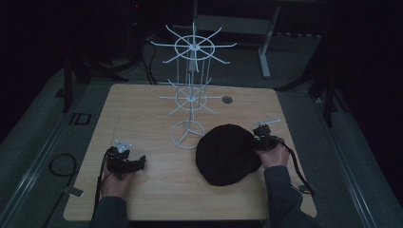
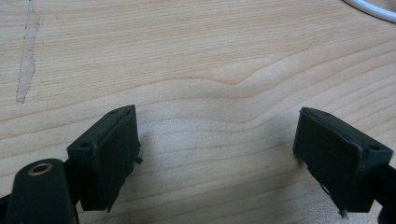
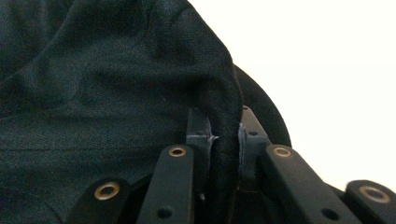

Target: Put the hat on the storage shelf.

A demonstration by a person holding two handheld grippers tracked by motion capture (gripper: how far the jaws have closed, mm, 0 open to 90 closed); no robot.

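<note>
A dark cap [image 1: 225, 153] lies on the wooden table [image 1: 157, 185], right of the middle. My right gripper [image 1: 256, 141] is at its right edge, shut on a fold of the cap's fabric [image 3: 226, 126]. In the right gripper view the cloth [image 3: 93, 93] is pinched between the two pads. My left gripper [image 1: 139, 163] rests low over the table near the front left, open, and between its pads [image 2: 109, 154] there is bare wood [image 2: 215, 140]. A white wire display rack [image 1: 192, 52] with hooked arms stands at the table's middle, its ring base [image 1: 188, 134] just left of the cap.
A round cable hole [image 1: 227, 99] sits in the table top behind the rack. A curved piece of the rack's white base [image 2: 369, 8] crosses the top right of the left gripper view. A pale scuff [image 2: 28, 56] marks the wood. Dark floor and table legs lie beyond.
</note>
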